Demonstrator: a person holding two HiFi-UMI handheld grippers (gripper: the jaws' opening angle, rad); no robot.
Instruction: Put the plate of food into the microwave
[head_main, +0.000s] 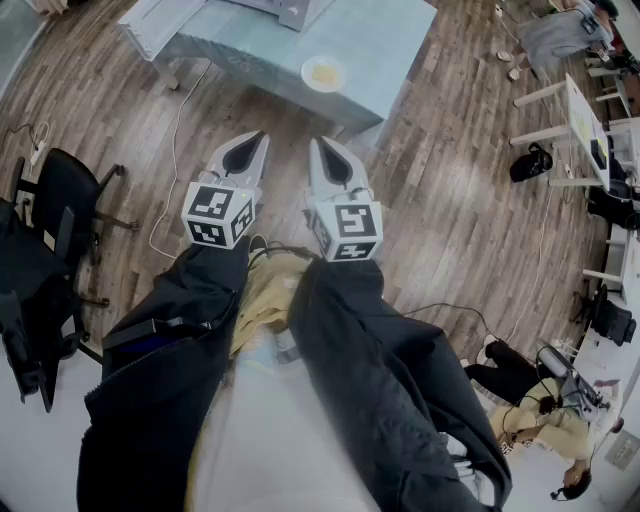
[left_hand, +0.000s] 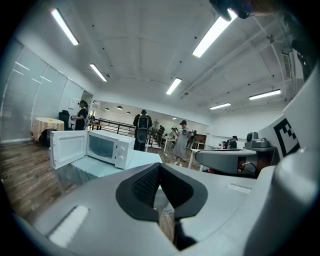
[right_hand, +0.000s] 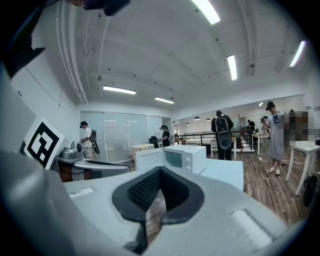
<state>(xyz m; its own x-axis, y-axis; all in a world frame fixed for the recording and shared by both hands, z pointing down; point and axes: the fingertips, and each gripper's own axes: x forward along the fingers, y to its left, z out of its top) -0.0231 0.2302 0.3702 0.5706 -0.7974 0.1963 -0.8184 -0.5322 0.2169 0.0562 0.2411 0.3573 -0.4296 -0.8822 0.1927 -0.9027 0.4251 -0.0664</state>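
Pale surface (head_main: 390, 50) far ahead carries the plate of food (head_main: 323, 73), straight beyond your right claw (head_main: 319, 143), the nearer one; left claw (head_main: 262, 136) alongside, both closed, empty.

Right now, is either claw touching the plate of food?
Apart. The head view shows the left claw and right claw over the wooden floor, short of the table where the plate sits.

Wood-plank floor (head_main: 450, 200), glossy white plate (head_main: 323, 73)
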